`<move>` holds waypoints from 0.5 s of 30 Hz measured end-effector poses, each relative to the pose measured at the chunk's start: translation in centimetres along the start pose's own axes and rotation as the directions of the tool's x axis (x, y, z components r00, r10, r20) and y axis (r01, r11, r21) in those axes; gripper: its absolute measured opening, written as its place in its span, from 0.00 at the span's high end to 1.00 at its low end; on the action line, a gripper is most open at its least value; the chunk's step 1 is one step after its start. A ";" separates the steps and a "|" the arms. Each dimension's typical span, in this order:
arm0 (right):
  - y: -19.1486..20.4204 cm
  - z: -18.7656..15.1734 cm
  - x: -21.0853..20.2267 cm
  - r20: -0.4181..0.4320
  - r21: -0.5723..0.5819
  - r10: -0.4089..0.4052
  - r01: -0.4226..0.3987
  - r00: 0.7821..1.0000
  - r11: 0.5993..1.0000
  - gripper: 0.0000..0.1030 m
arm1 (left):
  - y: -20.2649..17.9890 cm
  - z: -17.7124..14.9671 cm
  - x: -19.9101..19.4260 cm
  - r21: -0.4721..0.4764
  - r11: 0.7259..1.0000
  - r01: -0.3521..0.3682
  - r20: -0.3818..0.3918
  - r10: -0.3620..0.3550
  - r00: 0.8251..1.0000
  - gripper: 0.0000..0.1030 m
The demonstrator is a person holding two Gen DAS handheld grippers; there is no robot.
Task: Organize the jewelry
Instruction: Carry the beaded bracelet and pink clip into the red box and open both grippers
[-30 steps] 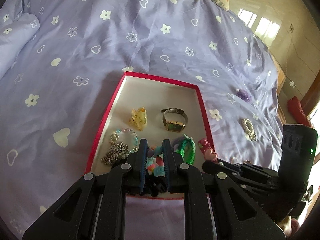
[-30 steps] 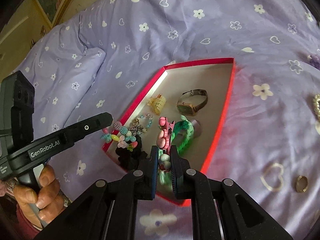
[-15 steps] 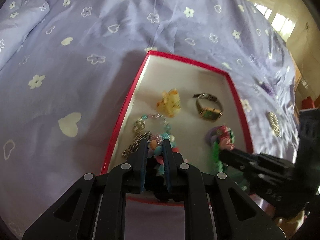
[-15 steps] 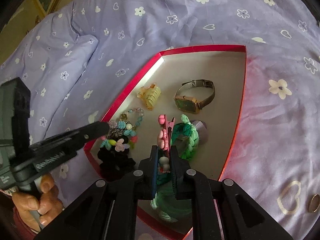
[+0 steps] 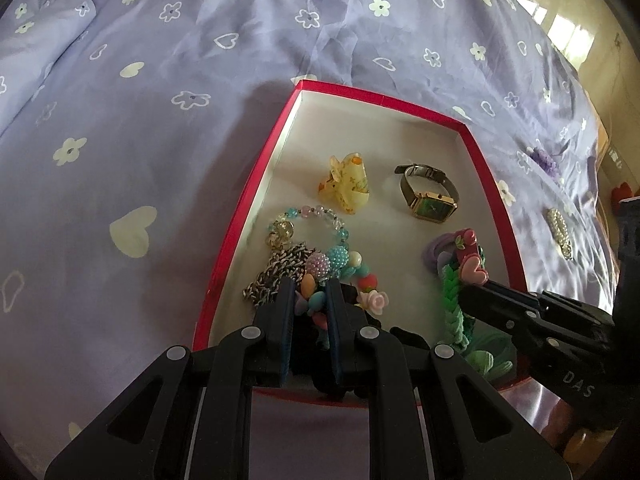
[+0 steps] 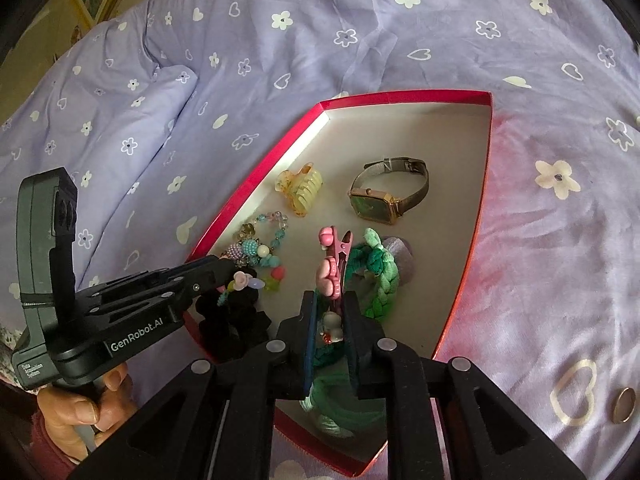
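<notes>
A red box (image 5: 380, 98) with a white floor lies on the purple bedsheet. My left gripper (image 5: 310, 292) is low over its near left corner, shut on a black hair tie with colourful beads (image 5: 340, 260) that rests beside a silver chain (image 5: 276, 276). My right gripper (image 6: 331, 300) holds a pink hair clip (image 6: 330, 268) on edge against a green braided hair tie (image 6: 380, 276). Its jaws are opening, with the clip still between the pads. A gold watch (image 6: 384, 196), a yellow claw clip (image 6: 300, 190) and a bead bracelet (image 5: 316, 216) lie further in.
On the sheet right of the box lie a pearl clip (image 5: 560, 228), a purple flower piece (image 5: 544, 158) and a gold ring (image 6: 625, 405). A hand (image 6: 76, 404) grips the left gripper's handle. The far half of the box floor (image 6: 420, 136) is bare.
Both grippers have come down into the box with their loads. The beaded hair tie now rests by the chain, and the pink clip stands beside the green tie.
</notes>
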State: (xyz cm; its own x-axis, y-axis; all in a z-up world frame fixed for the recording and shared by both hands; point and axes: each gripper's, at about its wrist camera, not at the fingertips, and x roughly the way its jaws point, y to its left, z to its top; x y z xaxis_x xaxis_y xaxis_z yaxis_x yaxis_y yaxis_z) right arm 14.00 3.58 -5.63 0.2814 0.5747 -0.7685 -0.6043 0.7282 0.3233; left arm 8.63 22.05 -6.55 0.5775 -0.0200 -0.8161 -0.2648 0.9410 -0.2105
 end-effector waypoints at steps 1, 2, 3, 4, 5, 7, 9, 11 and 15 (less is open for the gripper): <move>0.0 0.0 0.0 0.001 0.000 0.001 -0.001 1.000 1.000 0.84 | 0.0 0.0 0.0 0.001 1.000 -0.004 -0.002 0.004 1.000 0.87; 0.0 0.0 0.0 0.000 0.000 0.003 -0.003 1.000 1.000 0.83 | 0.0 0.0 0.0 0.002 1.000 -0.006 -0.004 0.006 1.000 0.87; 0.0 0.0 0.0 0.001 0.000 0.005 -0.005 1.000 1.000 0.82 | 0.0 -0.1 0.0 0.005 1.000 -0.009 -0.005 0.009 1.000 0.87; 0.0 0.1 0.0 0.001 0.000 0.005 -0.005 1.000 1.000 0.81 | 0.0 -0.1 0.1 0.006 1.000 -0.010 -0.006 0.010 1.000 0.87; 0.0 0.1 0.0 0.001 0.001 0.007 -0.007 1.000 1.000 0.81 | 0.0 -0.1 0.1 0.006 1.000 -0.011 -0.007 0.011 1.000 0.87; -0.1 0.0 -0.1 0.002 0.003 0.009 -0.009 1.000 1.000 0.80 | 0.0 0.0 0.1 0.007 1.000 -0.012 -0.007 0.012 1.000 0.87; 0.0 0.0 -0.1 0.003 0.004 0.010 -0.010 1.000 1.000 0.78 | 0.0 0.0 0.1 0.007 1.000 -0.011 -0.007 0.011 1.000 0.86; 0.0 0.0 -0.3 0.007 0.004 0.014 -0.014 1.000 1.000 0.75 | 0.0 -0.1 0.1 0.003 1.000 -0.010 -0.009 0.010 1.000 0.84; 0.2 -0.1 -0.6 0.019 0.003 0.014 -0.014 1.000 1.000 0.69 | 0.0 -0.1 -0.2 -0.003 1.000 -0.006 0.000 0.006 1.000 0.81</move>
State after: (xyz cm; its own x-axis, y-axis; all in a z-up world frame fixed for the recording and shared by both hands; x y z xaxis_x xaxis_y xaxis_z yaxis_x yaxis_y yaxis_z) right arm 13.62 3.31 -5.19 0.2870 0.5918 -0.7532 -0.6060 0.7211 0.3358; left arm 8.39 21.99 -6.42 0.5757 -0.0145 -0.8175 -0.2706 0.9401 -0.2072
